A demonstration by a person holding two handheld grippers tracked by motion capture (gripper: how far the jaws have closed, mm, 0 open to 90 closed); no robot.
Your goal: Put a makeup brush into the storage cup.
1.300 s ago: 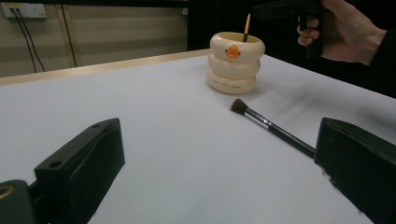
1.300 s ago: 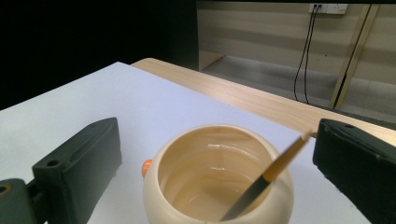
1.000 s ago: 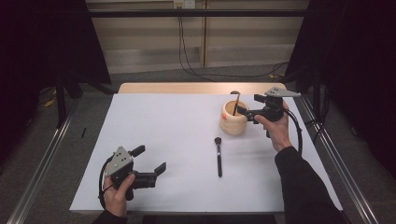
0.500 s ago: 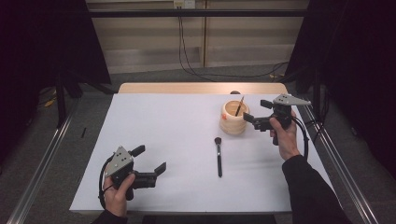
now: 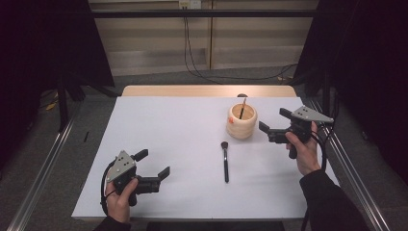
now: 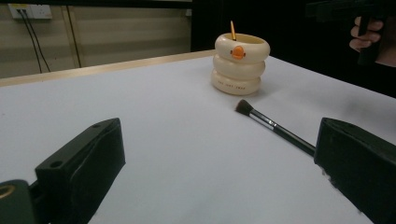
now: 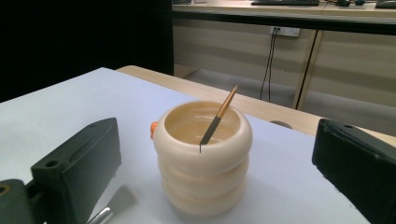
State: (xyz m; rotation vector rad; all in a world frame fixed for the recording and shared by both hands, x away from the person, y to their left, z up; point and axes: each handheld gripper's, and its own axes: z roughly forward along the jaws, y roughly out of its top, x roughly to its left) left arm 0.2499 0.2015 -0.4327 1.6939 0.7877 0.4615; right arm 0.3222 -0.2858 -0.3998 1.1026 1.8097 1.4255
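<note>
Two grippers stand with jaws wide and empty — the right gripper point(image 5: 276, 126) just right of the cup point(image 5: 241, 121), which holds a thin brush point(image 7: 217, 118). Another brush point(image 5: 224, 160) lies near the cup — the left gripper point(image 5: 155, 164) sits well left.

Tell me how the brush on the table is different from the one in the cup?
The brush on the table lies flat on the white cover, while the brush in the cup stands tilted against the rim of the cream cup. The table brush has a black handle and dark bristles showing; the cup brush has an orange tip, its bristles hidden. Both are slim.

Pale panelled wall point(image 5: 159, 48), grey floor point(image 5: 43, 139), dark curtains point(image 5: 43, 43)
</note>
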